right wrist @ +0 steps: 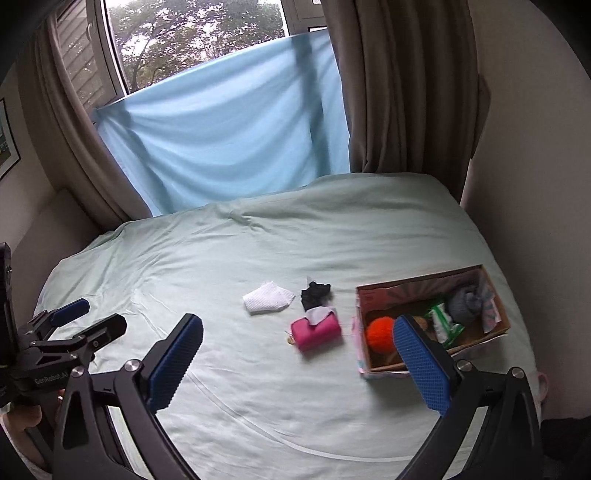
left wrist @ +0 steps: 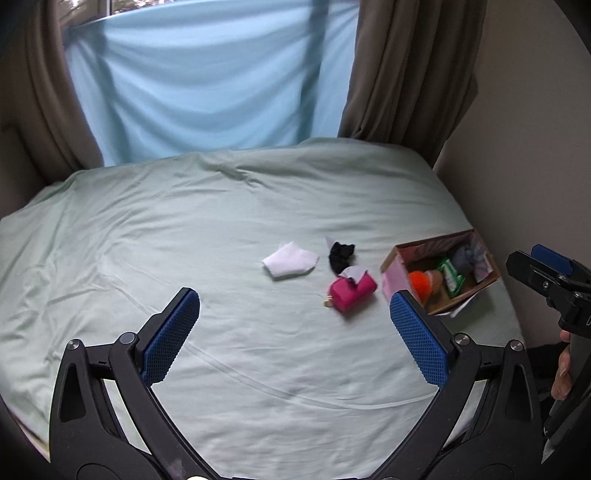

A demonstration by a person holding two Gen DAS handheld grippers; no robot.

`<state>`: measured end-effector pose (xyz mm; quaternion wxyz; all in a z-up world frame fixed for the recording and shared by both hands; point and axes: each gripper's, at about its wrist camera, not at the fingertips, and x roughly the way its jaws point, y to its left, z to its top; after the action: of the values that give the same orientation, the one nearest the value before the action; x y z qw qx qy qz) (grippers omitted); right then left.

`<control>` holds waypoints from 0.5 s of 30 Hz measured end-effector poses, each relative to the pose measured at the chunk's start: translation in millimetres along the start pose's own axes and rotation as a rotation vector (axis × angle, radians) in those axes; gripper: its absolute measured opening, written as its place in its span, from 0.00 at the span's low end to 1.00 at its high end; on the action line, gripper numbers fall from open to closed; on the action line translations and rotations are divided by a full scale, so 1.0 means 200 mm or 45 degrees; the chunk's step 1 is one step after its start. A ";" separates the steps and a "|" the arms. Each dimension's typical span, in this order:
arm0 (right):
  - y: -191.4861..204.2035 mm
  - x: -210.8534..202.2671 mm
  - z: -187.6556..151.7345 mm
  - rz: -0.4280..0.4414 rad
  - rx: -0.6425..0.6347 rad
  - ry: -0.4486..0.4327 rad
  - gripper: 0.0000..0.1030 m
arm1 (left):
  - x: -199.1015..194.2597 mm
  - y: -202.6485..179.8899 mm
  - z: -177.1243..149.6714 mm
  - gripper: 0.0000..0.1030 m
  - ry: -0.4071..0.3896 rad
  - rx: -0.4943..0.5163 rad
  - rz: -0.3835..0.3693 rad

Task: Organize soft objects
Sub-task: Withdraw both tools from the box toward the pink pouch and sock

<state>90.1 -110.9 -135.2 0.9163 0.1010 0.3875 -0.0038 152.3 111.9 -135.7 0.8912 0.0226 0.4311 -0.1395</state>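
Observation:
A white folded cloth (left wrist: 290,260) (right wrist: 267,297), a black scrunched fabric piece (left wrist: 341,254) (right wrist: 315,293) and a pink pouch (left wrist: 351,291) (right wrist: 316,330) lie on the pale green bed sheet (left wrist: 184,229) (right wrist: 184,266). A cardboard box (left wrist: 480,282) (right wrist: 504,321) at the right holds an orange pom-pom (left wrist: 419,282) (right wrist: 380,332), a green packet (right wrist: 441,321) and a grey bundle (right wrist: 465,304). My left gripper (left wrist: 293,321) is open and empty, above the sheet, short of the pouch. My right gripper (right wrist: 297,350) is open and empty near the pouch and box.
The bed meets a wall (right wrist: 535,184) on the right. Brown curtains (right wrist: 399,92) and a hung light blue sheet (right wrist: 229,129) close off the far side under a window (right wrist: 192,33). Each gripper shows at the edge of the other's view.

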 end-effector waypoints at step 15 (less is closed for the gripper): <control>0.10 0.75 0.05 -0.017 0.013 0.100 0.99 | 0.86 0.16 0.10 1.00 0.161 0.134 -0.089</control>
<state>203.8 -83.0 -232.6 0.8999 0.1031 0.4238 -0.0077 278.1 98.8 -258.5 0.8543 0.0631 0.4792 -0.1912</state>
